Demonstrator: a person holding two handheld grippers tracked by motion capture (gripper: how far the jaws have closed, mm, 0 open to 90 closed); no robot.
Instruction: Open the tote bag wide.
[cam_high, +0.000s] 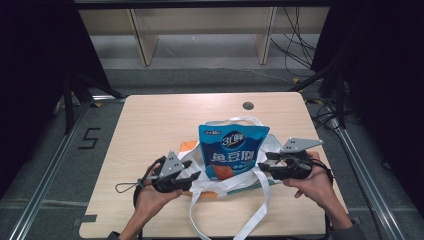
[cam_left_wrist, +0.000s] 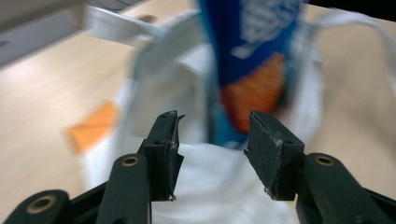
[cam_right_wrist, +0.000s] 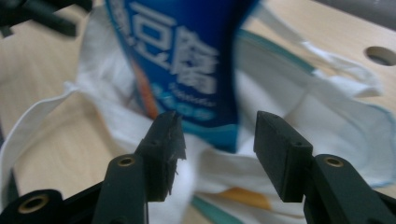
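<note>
I see a blue snack packet (cam_high: 233, 150) standing upright in the mouth of a white tote bag (cam_high: 220, 182), which lies on the wooden table (cam_high: 150, 125) towards its near edge. My left gripper (cam_high: 192, 176) sits just left of the bag, jaws parted about halfway; white cloth lies behind the gap, but the pads press on nothing. My right gripper (cam_high: 264, 161) sits just right of the packet, jaws likewise apart and empty. The bag's white handles (cam_high: 260, 210) trail over the near edge.

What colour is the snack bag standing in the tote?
The snack bag is blue with white lettering and an orange patch low down; clearest in the high view.
</note>
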